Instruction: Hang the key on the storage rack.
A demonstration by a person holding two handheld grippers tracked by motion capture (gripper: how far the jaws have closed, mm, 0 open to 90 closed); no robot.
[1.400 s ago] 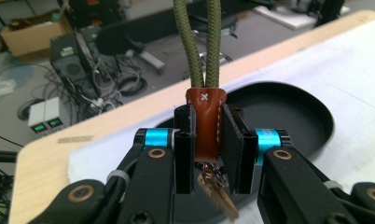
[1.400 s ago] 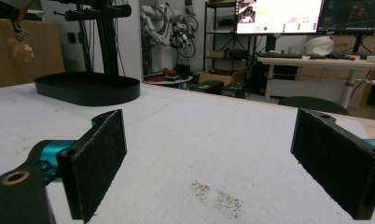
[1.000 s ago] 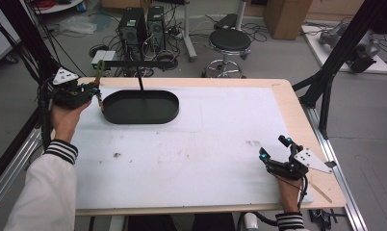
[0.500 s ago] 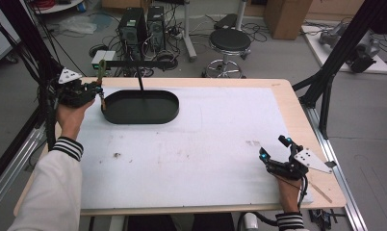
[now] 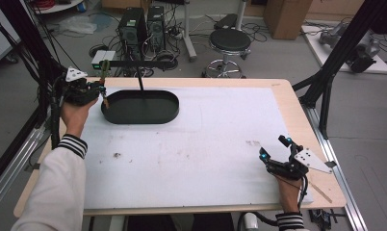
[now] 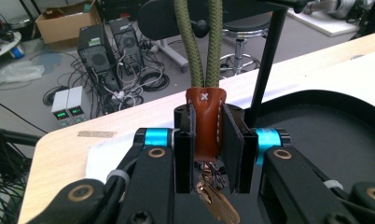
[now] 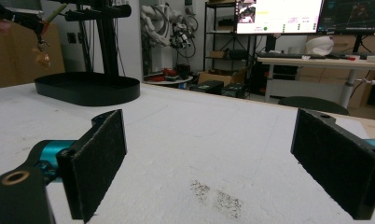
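The table carries an oval tray at its far left, with a post rising from the tray's far side and a crossbar on top of it. The left gripper sits just left of the tray's left end, above the table's far left corner, with a key fob between its jaws; a cord loop runs up from the fob and keys hang below it. The right gripper rests at the near right, well apart from the tray. A stool stands on the floor beyond the table's far edge.
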